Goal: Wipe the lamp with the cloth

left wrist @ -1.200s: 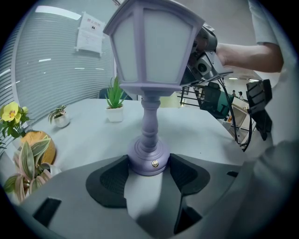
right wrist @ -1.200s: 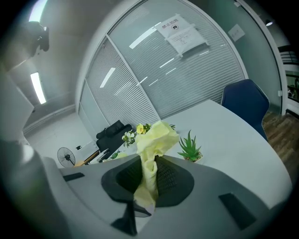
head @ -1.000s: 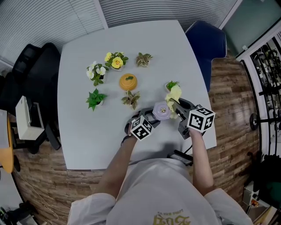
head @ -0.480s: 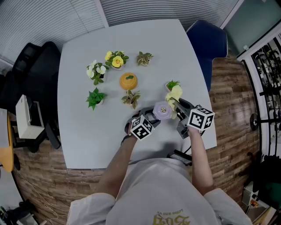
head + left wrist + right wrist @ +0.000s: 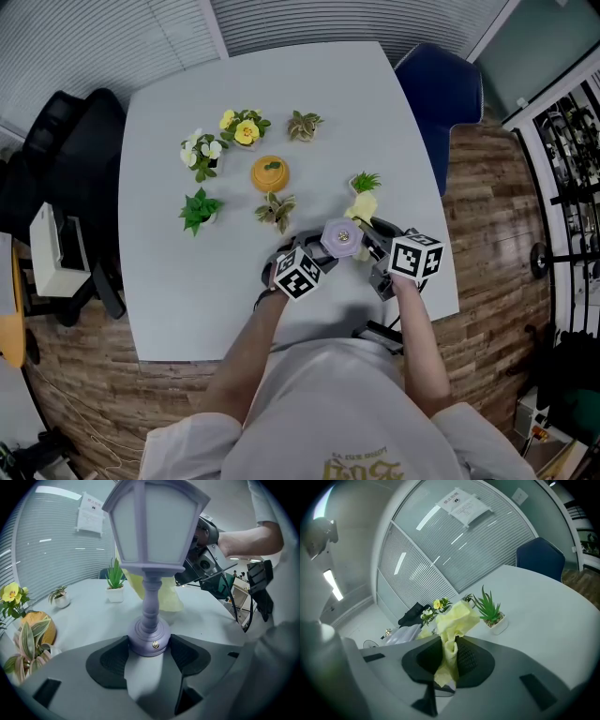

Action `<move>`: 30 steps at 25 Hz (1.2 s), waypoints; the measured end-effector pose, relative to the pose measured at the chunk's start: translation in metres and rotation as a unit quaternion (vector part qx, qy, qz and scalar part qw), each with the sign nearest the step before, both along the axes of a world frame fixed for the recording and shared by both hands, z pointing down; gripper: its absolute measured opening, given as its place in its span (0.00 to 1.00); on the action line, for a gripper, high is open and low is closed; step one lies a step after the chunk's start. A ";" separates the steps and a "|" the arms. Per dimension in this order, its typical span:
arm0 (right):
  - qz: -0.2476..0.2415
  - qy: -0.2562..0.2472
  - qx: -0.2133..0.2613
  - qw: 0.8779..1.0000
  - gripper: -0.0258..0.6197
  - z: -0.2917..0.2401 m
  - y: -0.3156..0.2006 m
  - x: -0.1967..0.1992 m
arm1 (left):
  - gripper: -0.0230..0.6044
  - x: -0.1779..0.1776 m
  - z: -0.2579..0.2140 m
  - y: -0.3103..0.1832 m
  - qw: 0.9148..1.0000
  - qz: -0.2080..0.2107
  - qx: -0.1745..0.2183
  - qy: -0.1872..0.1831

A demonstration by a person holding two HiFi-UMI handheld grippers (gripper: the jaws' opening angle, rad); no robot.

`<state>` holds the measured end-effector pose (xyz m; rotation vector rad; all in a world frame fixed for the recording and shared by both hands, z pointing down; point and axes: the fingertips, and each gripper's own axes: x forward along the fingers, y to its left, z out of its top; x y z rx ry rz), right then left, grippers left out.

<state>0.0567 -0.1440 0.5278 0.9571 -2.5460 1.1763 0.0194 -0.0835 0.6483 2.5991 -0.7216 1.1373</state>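
Left gripper view crops the lamp (image 5: 154,527) top.

A yellow-flowered plant (image 5: 243,128) and an orange pot (image 5: 271,173) stand on the pale table (image 5: 178,291) beside a blue chair (image 5: 445,89).

The lamp (image 5: 341,237) stood near the bench's (image 5: 169,309) near edge, right of centre, the cloth (image 5: 364,207) just behind it, a potted plant (image 5: 366,181) behind that, toward the right edge
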 end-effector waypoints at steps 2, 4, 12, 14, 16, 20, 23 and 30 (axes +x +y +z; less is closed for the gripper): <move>-0.003 0.006 -0.002 1.000 0.13 0.003 0.000 -0.001 | 0.49 0.000 0.001 0.000 1.000 0.000 -0.001 0.000; -0.006 0.011 -0.003 1.000 0.14 0.006 0.000 -0.002 | 0.49 -0.001 0.001 0.000 1.000 0.000 -0.001 0.000; -0.011 0.021 -0.015 1.000 0.13 0.018 0.003 -0.004 | 0.49 0.000 0.001 0.001 1.000 0.001 0.001 0.001; -0.010 0.022 -0.016 1.000 0.13 0.019 0.002 -0.003 | 0.49 0.000 0.002 0.000 1.000 0.000 0.000 0.001; -0.006 0.021 -0.017 1.000 0.13 0.018 0.005 0.000 | 0.49 0.000 0.002 0.000 1.000 0.000 -0.001 0.001; 0.006 0.003 -0.025 1.000 0.13 0.015 0.014 0.007 | 0.49 0.000 0.002 0.000 1.000 0.000 -0.001 0.000; 0.007 -0.006 -0.026 1.000 0.13 0.011 0.019 0.010 | 0.49 -0.001 0.002 0.000 1.000 -0.001 -0.002 0.000; -0.029 -0.007 -0.014 0.999 0.13 0.001 0.033 0.009 | 0.49 0.000 0.002 0.000 1.000 0.000 -0.003 0.000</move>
